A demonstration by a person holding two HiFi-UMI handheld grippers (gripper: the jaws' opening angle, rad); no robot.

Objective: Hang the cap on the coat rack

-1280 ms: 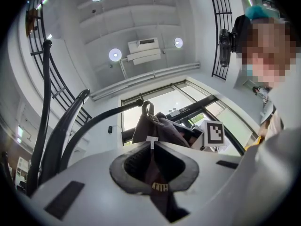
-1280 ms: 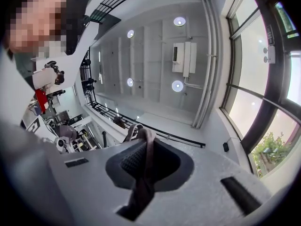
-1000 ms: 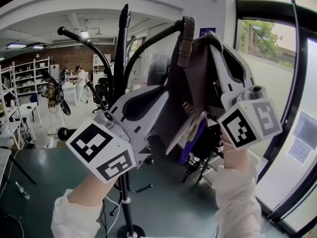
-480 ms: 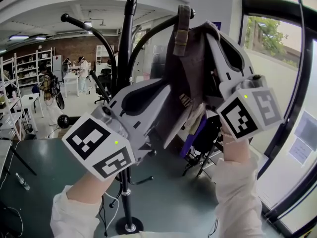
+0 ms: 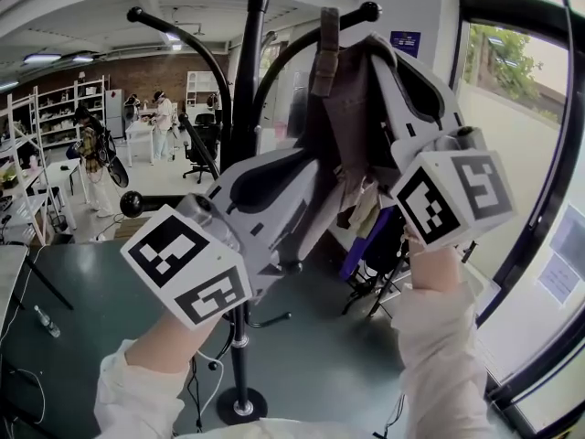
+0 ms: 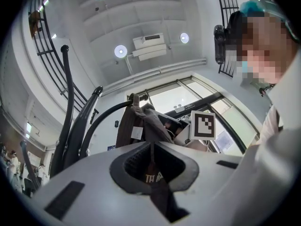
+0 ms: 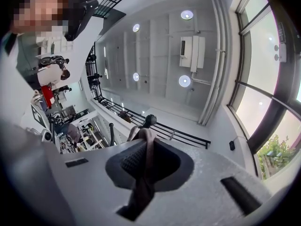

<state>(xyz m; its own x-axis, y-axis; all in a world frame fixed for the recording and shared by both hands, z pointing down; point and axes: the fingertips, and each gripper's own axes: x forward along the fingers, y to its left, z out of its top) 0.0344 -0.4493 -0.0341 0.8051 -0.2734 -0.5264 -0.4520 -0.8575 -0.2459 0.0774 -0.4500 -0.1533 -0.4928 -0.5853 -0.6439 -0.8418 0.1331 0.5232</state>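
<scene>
Cap (image 5: 353, 108) slid onto hook (image 5: 366, 12); both jaws pinching it

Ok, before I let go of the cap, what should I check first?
1. Left gripper grip on the cap: ok, jaws shut on fabric.
2. Right gripper grip: ok, shut on the cap.
3. Strap looped around the hook arm: cannot tell; it crosses the arm, but the loop itself is not visible.
4. Ball tip showing beyond the strap: ok.
5. Rack base sitting flat: ok.
</scene>
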